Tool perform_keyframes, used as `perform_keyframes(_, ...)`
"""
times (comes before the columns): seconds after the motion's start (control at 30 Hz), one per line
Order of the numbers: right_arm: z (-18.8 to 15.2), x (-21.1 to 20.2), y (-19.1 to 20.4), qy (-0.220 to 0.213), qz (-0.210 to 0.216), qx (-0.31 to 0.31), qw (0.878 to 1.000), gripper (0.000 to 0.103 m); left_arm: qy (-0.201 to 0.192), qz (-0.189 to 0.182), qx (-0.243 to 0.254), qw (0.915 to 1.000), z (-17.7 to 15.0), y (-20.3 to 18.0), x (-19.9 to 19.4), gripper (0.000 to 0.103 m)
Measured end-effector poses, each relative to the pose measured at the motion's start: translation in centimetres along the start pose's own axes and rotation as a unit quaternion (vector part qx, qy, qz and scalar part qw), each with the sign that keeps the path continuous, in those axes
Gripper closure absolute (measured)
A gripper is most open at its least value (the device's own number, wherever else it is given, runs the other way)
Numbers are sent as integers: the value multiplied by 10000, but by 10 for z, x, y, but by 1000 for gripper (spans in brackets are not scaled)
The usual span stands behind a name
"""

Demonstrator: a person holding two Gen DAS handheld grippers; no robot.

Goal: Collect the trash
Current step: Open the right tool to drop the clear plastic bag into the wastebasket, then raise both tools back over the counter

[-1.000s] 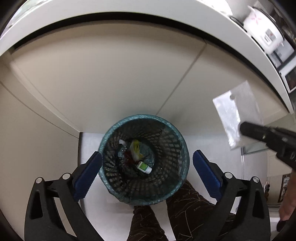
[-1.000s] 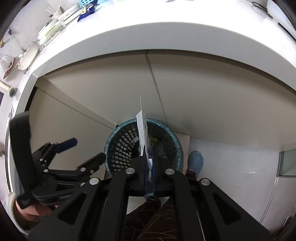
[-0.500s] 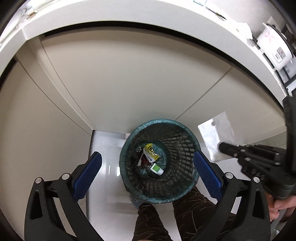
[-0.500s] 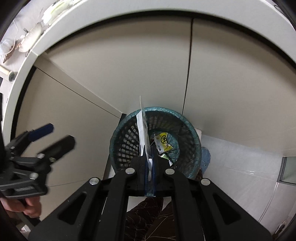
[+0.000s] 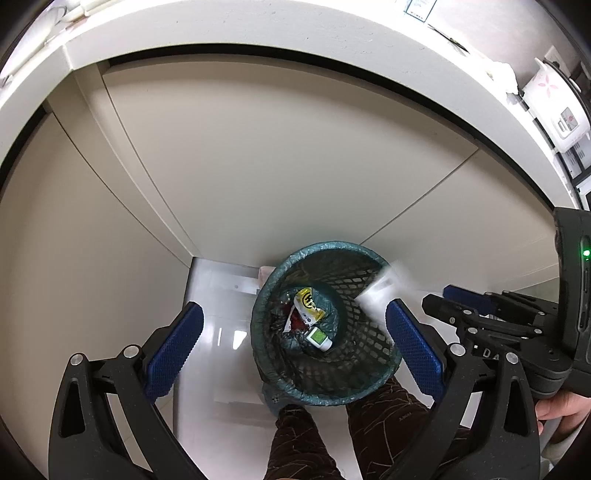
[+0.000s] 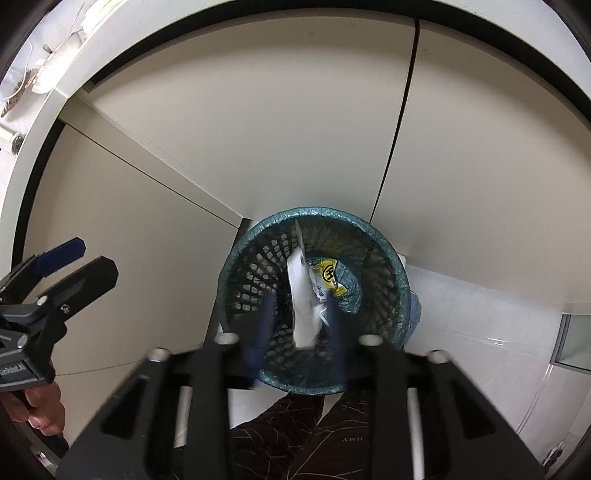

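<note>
Nearest in both wrist views, dark patterned trouser legs (image 5: pixel 306 439) of the person are seen at the bottom edge, w/ the black frames of the two tools.

Right gripper (image 6: pixel 297 328): jaws are opening, blurred by motion, blue pads apart. A clear plastic bag (image 6: pixel 303 299) is seen between them, no pad pressed on it as far as can be told; it hangs over the mouth of the bin. Its long axis runs near-vertical in the right wrist view, one pointed corner directed away from the camera toward the far rim, the wider blurred end nearest the pads. In the left wrist view the same bag is smeared by motion at the bin's right rim, just ahead of the right gripper's tips.

Left gripper (image 5: pixel 295 347): blue pads are held wide apart, nothing between them but the bin seen well below.

Next out, the bin (image 5: pixel 365 384): round black mesh basket w/ a teal liner, standing upright on a pale floor (image 5: pixel 221 325). Inside at the bottom, a yellow wrapper (image 5: pixel 308 304) and a small white-and-green item (image 5: pixel 319 338) are seen lying together.

Farther, cream cabinet doors (image 5: pixel 258 166) are seen behind the bin, under a white countertop edge (image 5: pixel 258 33). Farthest right, a white appliance w/ a pink flower print (image 5: pixel 554 96) is seen on the counter.
</note>
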State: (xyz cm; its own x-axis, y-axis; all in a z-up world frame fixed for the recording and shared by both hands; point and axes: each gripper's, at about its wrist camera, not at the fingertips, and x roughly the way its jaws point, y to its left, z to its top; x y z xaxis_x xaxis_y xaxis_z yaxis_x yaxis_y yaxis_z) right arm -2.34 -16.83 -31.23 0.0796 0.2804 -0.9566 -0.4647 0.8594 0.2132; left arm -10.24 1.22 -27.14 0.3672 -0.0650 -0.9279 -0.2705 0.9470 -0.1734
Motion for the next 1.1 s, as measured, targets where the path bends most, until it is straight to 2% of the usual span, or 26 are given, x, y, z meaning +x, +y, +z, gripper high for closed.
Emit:
perform_keyframes(0.03,0,0,-1,-15,-13,1,10000,62,8,1,4,10000,0,0,1,6)
perform_keyframes(0.1,-1,-1,-1,-62,-104,-15,9999,50,26,1,4,10000,0,0,3,6)
perform_keyframes(0.2,-1,-4,-4,-146,-151,46,9998,39,34,-10,8,10000,-1,0,7,6)
perform_keyframes(0.4,-3,-15,-11,-321,-236,172,9991,22,5,-19,34,10000,-3,-3,9,6)
perform_keyframes(0.53,-2,-37,-16,-533,-311,266,9977,10,-91,-37,27,9999,1,-4,0,6)
perform_keyframes(0.77,14,-93,-31,-1116,-461,460,9916,8,-495,-101,119,9987,25,-14,-33,7)
perform_keyframes(1.1,53,-187,-49,-2004,-794,653,9743,8,-1173,-178,331,9924,72,-35,-93,7)
